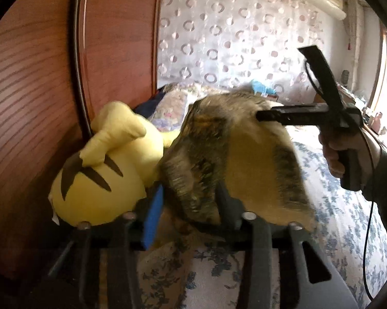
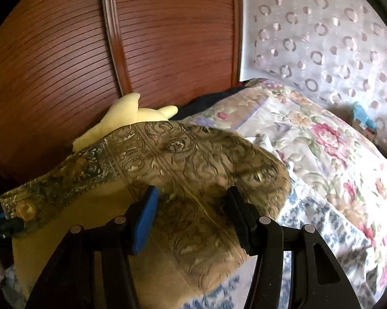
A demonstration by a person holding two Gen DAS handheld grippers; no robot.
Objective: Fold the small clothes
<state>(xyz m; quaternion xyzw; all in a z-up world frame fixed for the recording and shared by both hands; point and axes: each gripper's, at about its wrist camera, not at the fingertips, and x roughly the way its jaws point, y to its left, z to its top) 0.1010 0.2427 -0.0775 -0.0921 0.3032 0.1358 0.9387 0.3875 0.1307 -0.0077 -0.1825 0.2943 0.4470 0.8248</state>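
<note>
Bedroom with a floral bedspread (image 2: pixel 322 221), a wooden wardrobe behind, and a small garment held up between two grippers.

Lifted off the bed, the gold-brown patterned garment (image 2: pixel 183 170) hangs across the front of the right gripper (image 2: pixel 191 213), whose blue and black fingers stand spread with cloth draped between them (whether they actually pinch it is unclear). The left gripper (image 1: pixel 191 206) sits under the garment's blurred lower edge, its grip impossible to judge. Likely risks: the slack cloth slides off the spread fingers, or it swings onto the yellow plush toy (image 1: pixel 103 164) just left of the left gripper and folds crooked. In the left view the right hand (image 1: pixel 345 154) holds its handle upright, fingers pointing sideways into the garment's top.
</note>
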